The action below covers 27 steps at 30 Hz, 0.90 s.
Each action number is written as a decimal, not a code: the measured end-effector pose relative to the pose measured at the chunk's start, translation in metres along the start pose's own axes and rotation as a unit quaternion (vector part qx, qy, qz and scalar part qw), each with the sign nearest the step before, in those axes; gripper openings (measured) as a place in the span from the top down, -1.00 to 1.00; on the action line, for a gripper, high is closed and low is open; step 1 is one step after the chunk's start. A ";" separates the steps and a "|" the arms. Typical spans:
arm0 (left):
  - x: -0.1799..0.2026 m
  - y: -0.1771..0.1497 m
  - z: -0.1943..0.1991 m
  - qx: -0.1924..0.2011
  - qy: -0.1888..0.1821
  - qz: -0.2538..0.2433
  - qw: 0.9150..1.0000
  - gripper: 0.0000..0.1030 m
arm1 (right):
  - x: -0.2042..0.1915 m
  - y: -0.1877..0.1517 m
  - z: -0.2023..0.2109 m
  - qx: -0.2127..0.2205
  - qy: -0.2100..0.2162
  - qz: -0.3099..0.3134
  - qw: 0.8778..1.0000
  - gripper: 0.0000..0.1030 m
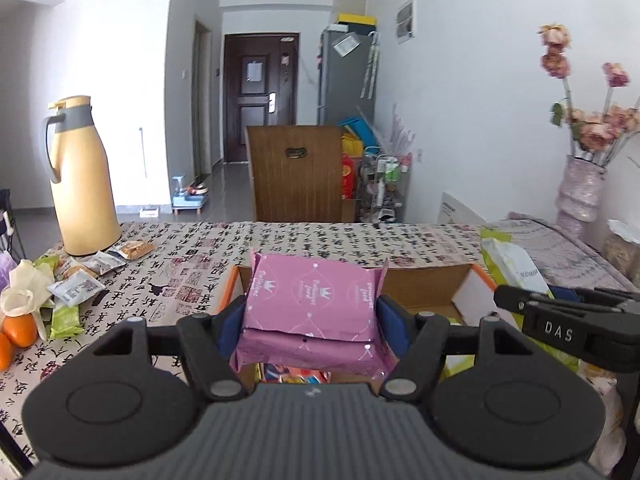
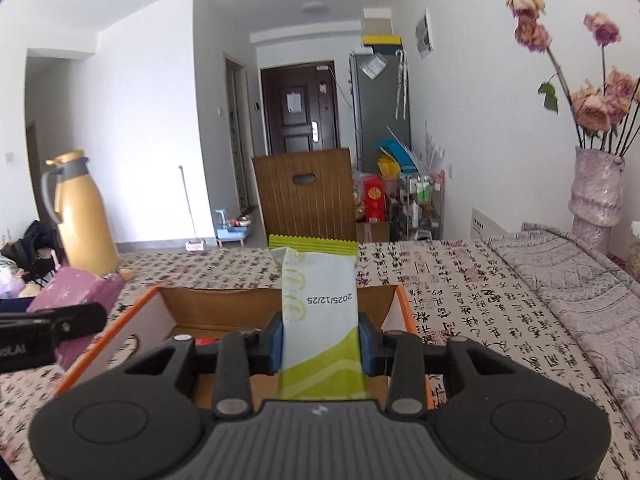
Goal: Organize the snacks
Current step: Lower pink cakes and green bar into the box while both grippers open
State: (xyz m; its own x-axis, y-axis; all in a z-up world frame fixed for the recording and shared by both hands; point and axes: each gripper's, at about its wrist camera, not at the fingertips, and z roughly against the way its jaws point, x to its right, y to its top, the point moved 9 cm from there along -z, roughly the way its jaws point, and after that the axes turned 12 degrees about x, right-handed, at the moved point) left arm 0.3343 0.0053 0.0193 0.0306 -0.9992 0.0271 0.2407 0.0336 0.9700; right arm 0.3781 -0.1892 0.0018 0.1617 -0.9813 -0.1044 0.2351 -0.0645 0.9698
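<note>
My left gripper [image 1: 310, 320] is shut on a stack of pink snack packets [image 1: 314, 306], held over the near end of an open cardboard box [image 1: 424, 286] with orange edges. In the right wrist view, my right gripper [image 2: 319, 340] is shut on a long green and white snack packet [image 2: 320, 312], above the same cardboard box [image 2: 224, 304]. The pink packets [image 2: 74, 290] and the left gripper's finger show at that view's left edge. The green packet [image 1: 512, 266] and the right gripper's body appear at the right of the left wrist view. Some colourful packets lie inside the box below the pink stack.
A pile of loose snack packets [image 1: 80, 280] and oranges [image 1: 18, 330] lies at the table's left beside a tan thermos jug [image 1: 80, 176]. A vase of dried roses [image 2: 596, 192] stands at the far right. A wooden chair back [image 1: 296, 168] rises behind the table's far edge.
</note>
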 end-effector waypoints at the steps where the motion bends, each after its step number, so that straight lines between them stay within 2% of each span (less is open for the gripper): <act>1: -0.002 -0.002 -0.006 -0.004 0.006 0.002 1.000 -0.35 | 0.000 -0.003 -0.008 -0.007 -0.002 0.001 1.000 0.32; 8: -0.013 -0.030 -0.038 -0.037 0.022 0.012 0.999 -0.35 | 0.015 -0.036 -0.043 -0.043 -0.033 0.005 0.999 0.32; 12: -0.015 -0.044 -0.047 -0.056 0.018 0.014 0.998 -0.36 | 0.016 -0.051 -0.050 -0.064 -0.022 0.003 0.998 0.31; 17: -0.015 -0.049 -0.046 -0.056 0.012 0.018 0.998 -0.51 | 0.015 -0.058 -0.048 -0.074 -0.019 0.003 0.997 0.21; 18: -0.015 -0.049 -0.046 -0.054 0.011 0.019 0.998 -0.61 | 0.014 -0.057 -0.047 -0.072 -0.019 0.001 0.997 0.16; 20: -0.014 -0.047 -0.045 -0.051 0.013 0.017 0.998 -0.72 | 0.015 -0.055 -0.044 -0.066 -0.020 -0.003 0.998 -0.26; 21: -0.014 -0.046 -0.044 -0.049 0.014 0.017 0.999 -0.83 | 0.016 -0.053 -0.041 -0.062 -0.021 -0.004 0.998 -0.39; 22: -0.015 -0.045 -0.043 -0.045 0.017 0.018 0.999 -0.95 | 0.016 -0.051 -0.039 -0.056 -0.022 -0.006 0.998 -0.61; 26: -0.016 -0.036 -0.038 -0.035 0.024 0.020 0.999 -1.00 | 0.018 -0.039 -0.030 -0.035 -0.026 -0.010 0.999 -0.98; 27: -0.016 -0.034 -0.037 -0.034 0.027 0.019 0.999 -1.00 | 0.019 -0.036 -0.028 -0.031 -0.029 -0.009 0.999 -1.00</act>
State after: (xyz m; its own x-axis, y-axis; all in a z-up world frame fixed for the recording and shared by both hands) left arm 0.3612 0.0207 -0.0231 0.0937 -0.9944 0.0491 0.3045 0.0756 0.9495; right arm 0.3994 -0.2007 -0.0409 0.1022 -0.9890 -0.1071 0.2966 -0.0725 0.9523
